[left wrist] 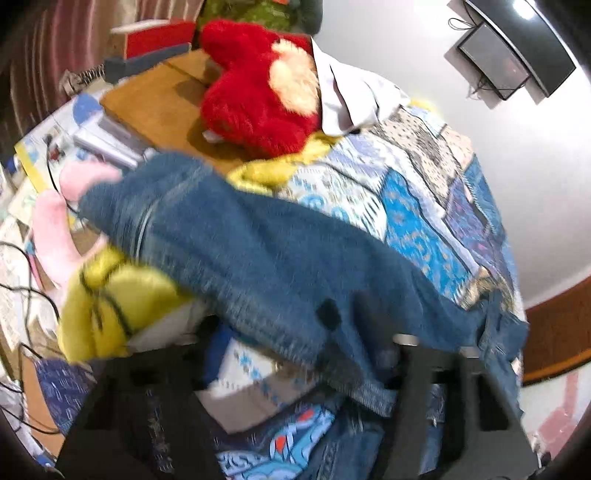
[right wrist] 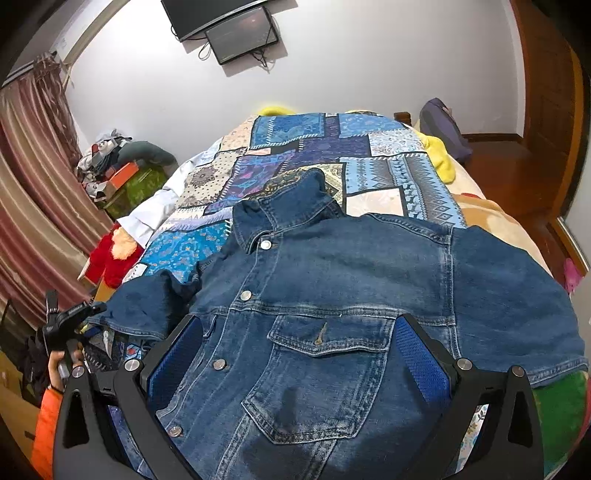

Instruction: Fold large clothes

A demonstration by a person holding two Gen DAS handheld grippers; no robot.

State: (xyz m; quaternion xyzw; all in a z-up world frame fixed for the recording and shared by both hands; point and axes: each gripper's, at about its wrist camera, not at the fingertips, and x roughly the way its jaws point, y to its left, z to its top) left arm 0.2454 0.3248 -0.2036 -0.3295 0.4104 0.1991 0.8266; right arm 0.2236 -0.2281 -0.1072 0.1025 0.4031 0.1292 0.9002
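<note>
A blue denim jacket (right wrist: 332, 295) lies front up on the patchwork bedspread (right wrist: 295, 147), collar toward the far wall. My right gripper (right wrist: 299, 332) is open just above its chest pocket, blue pads (right wrist: 421, 354) wide apart, holding nothing. My left gripper (left wrist: 295, 325) shows at the bed's left edge in the right wrist view (right wrist: 79, 314), at the cuff of the left sleeve (right wrist: 147, 306). In the blurred left wrist view the sleeve (left wrist: 240, 236) drapes between its fingers and looks gripped at the cuff.
A red plush toy (left wrist: 258, 92) and a white cloth (left wrist: 347, 99) lie at the bed's left side. Yellow plush (left wrist: 110, 302) and pink plush (left wrist: 55, 221) sit near the left gripper. A curtain (right wrist: 33, 206), wall screens (right wrist: 236, 29) and a wooden door (right wrist: 546, 110) surround the bed.
</note>
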